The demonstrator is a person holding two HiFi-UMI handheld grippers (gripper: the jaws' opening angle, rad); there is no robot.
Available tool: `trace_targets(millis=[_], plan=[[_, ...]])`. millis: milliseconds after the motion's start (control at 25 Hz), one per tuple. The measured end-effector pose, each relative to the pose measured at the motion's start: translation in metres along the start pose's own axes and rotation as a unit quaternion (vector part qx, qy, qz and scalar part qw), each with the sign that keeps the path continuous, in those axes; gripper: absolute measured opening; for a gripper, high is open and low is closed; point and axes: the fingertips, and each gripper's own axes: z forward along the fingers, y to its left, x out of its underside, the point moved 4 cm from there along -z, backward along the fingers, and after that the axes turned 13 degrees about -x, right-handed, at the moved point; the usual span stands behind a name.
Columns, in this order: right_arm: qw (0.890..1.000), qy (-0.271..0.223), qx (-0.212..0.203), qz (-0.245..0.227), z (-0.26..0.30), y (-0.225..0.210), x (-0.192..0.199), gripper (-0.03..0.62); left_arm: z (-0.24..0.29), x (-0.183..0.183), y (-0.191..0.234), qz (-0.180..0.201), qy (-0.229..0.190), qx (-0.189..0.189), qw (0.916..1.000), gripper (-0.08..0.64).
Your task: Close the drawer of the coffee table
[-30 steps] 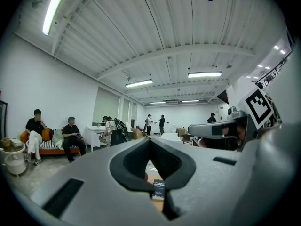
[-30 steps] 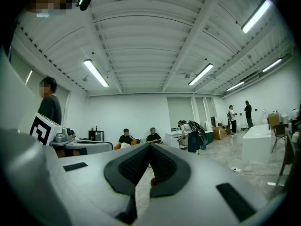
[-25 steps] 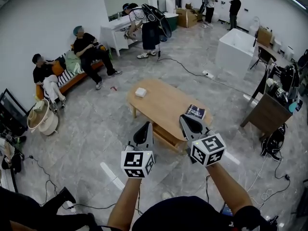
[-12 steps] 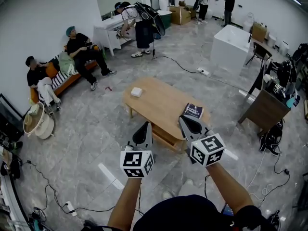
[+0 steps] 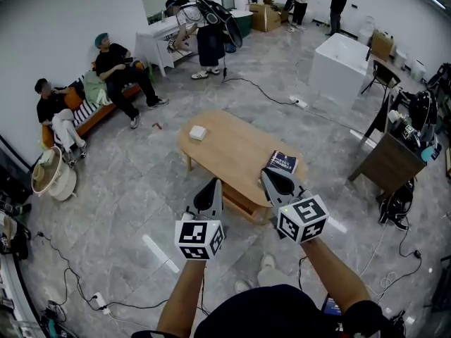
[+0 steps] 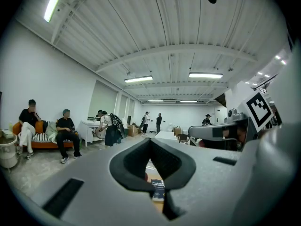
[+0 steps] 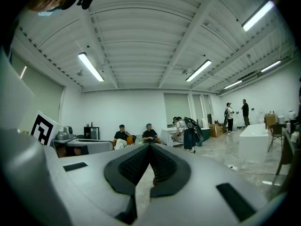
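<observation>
The oval wooden coffee table (image 5: 232, 150) stands on the grey floor ahead of me. Below its near edge an open drawer (image 5: 244, 200) sticks out toward me. A dark book (image 5: 282, 163) lies at the table's right end and a small white box (image 5: 198, 133) at its far left. My left gripper (image 5: 209, 192) hovers shut above the floor just before the drawer, holding nothing. My right gripper (image 5: 277, 181) is shut too, over the table's near right corner beside the book. In the left gripper view the book (image 6: 158, 183) shows below the closed jaws of the left gripper (image 6: 150, 140). The right gripper (image 7: 150, 146) points across the room.
Two people sit on an orange bench (image 5: 99, 115) at the left, others stand at the back. A white block (image 5: 340, 65) and a wooden desk (image 5: 390, 166) stand to the right. Cables (image 5: 268, 94) cross the floor. A white strip (image 5: 159, 253) lies on the floor near my left arm.
The head view has shifted a little, so the room sits slightly differently in frame. Both grippers keep the same pose and stay shut.
</observation>
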Motion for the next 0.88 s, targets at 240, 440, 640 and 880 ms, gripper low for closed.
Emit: trace_targets(millis=[240, 440, 640, 880], plan=[[1.000, 0.004, -0.011, -0.002, 0.012, -0.018, 0.001, 0.012, 0.020, 0.003, 0.003, -0.011, -0.015, 0.000, 0.9998, 0.002], [0.999, 0.000, -0.020, -0.030, 0.018, -0.031, 0.003, 0.011, 0.035, 0.009, 0.005, -0.018, -0.012, -0.003, 0.9998, 0.002], [0.999, 0.009, -0.031, -0.037, 0.027, -0.046, 0.013, 0.012, 0.053, 0.021, 0.008, -0.018, -0.007, -0.007, 0.9998, 0.002], [0.998, 0.021, -0.041, -0.046, 0.036, -0.059, 0.028, 0.012, 0.065, 0.036, 0.006, -0.021, -0.011, 0.003, 0.9997, 0.002]])
